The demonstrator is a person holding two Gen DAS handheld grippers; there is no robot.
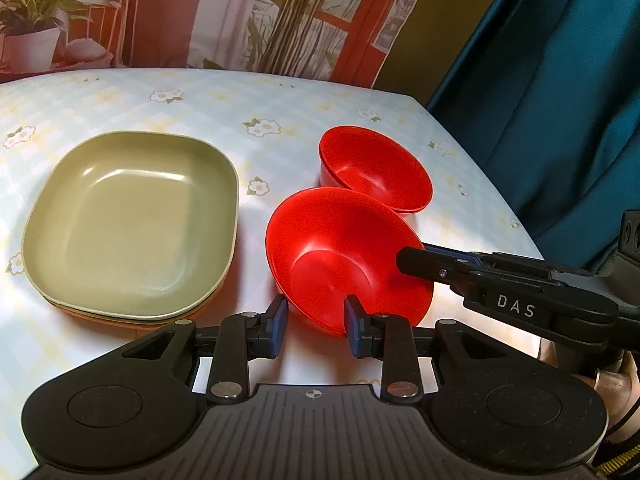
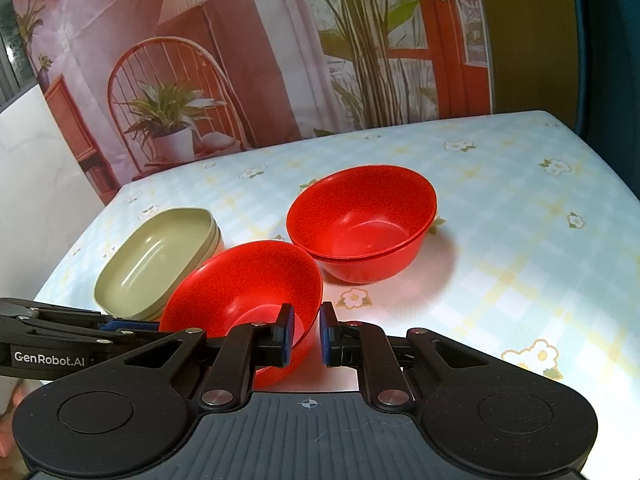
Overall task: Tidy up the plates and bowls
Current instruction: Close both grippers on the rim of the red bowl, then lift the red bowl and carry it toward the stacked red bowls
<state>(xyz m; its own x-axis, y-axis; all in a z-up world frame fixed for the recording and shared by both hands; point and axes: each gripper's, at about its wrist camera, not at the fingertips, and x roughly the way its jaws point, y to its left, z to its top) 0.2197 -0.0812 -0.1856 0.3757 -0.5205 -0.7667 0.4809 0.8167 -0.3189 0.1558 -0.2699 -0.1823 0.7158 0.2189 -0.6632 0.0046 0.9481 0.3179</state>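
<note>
A near red bowl (image 1: 340, 256) (image 2: 244, 292) is tilted, with both grippers at its rim. My left gripper (image 1: 316, 324) straddles its near rim, jaws apart around the wall. My right gripper (image 2: 306, 336) has its jaws close on the rim; it also shows in the left wrist view (image 1: 416, 260), clamped on the bowl's right rim. Behind stands a stack of two red bowls (image 1: 376, 168) (image 2: 360, 220). A stack of square olive-green plates (image 1: 132, 220) (image 2: 156, 260) sits to the left.
The table has a checked floral cloth (image 1: 280, 112) (image 2: 520, 240). Its right edge drops off beside a teal curtain (image 1: 560, 100). A printed backdrop with plants and a chair stands at the table's far edge.
</note>
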